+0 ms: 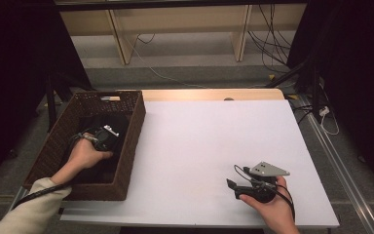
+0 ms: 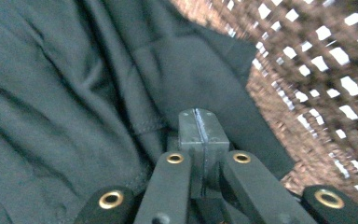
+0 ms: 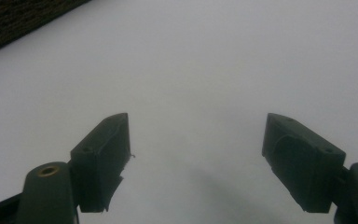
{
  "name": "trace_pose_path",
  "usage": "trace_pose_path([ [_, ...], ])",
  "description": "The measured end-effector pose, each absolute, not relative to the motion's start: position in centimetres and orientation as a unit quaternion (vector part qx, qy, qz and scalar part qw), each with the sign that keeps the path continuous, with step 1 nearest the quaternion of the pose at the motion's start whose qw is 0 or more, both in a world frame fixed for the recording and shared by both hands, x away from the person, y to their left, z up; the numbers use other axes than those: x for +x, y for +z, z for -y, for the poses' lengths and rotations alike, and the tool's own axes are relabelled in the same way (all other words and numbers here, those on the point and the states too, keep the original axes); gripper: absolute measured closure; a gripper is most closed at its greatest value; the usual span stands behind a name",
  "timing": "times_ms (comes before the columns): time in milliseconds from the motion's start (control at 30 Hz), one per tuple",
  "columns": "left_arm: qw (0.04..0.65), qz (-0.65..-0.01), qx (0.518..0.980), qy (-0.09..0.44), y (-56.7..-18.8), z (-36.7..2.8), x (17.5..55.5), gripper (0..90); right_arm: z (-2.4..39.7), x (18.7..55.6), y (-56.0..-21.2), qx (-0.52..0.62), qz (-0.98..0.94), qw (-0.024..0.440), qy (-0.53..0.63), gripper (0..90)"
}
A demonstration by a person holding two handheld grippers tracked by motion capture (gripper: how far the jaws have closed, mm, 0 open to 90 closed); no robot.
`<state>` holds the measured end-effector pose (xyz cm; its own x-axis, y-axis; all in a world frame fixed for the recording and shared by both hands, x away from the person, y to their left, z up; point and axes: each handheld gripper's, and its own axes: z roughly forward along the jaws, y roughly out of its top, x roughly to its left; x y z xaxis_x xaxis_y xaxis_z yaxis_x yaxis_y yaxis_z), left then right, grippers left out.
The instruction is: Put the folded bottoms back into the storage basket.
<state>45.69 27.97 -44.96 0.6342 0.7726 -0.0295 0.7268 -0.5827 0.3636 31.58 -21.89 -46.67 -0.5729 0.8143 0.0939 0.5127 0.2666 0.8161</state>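
— Left gripper view: the dark cloth (image 2: pixel 74 93) lies crumpled in the wicker basket (image 2: pixel 326 70), and the left gripper (image 2: pixel 200 122) has its jaws pressed together at a fold. Whether any fabric is caught between them, I can't tell.

— Then lift slowly and straight up, I'd say, watching that the cloth follows and clears the basket wall.

— And the right gripper (image 3: pixel 196 140)?

— Jaws spread wide, holding nothing, over the white table (image 3: pixel 191 56). Ready to take a corner.

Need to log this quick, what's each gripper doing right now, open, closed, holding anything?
Left gripper: jaws shut, down in the wicker basket on the dark cloth; whether cloth is pinched cannot be told.
Right gripper: open, empty, over the white table.
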Motion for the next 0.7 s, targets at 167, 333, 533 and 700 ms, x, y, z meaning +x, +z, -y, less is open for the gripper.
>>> trace_pose_path([
  [167, 0.197, -0.421, 0.881, 0.087, -44.1, -28.1, 45.3, 85.9, 21.9, 31.6, -46.6, 0.428, -0.776, 0.176, 0.429, 24.2],
  [333, 0.215, -0.421, 0.875, 0.107, -43.4, -28.3, 45.0, 82.1, 21.9, 31.6, -46.6, 0.429, -0.774, 0.176, 0.432, 24.2],
  [533, 0.237, -0.412, 0.868, 0.146, -42.5, -28.6, 44.4, 69.4, 22.0, 31.6, -46.5, 0.428, -0.774, 0.179, 0.431, 24.2],
  [700, 0.251, -0.411, 0.861, 0.166, -42.1, -28.9, 44.3, 57.3, 22.0, 31.6, -46.5, 0.428, -0.773, 0.179, 0.432, 24.2],
])
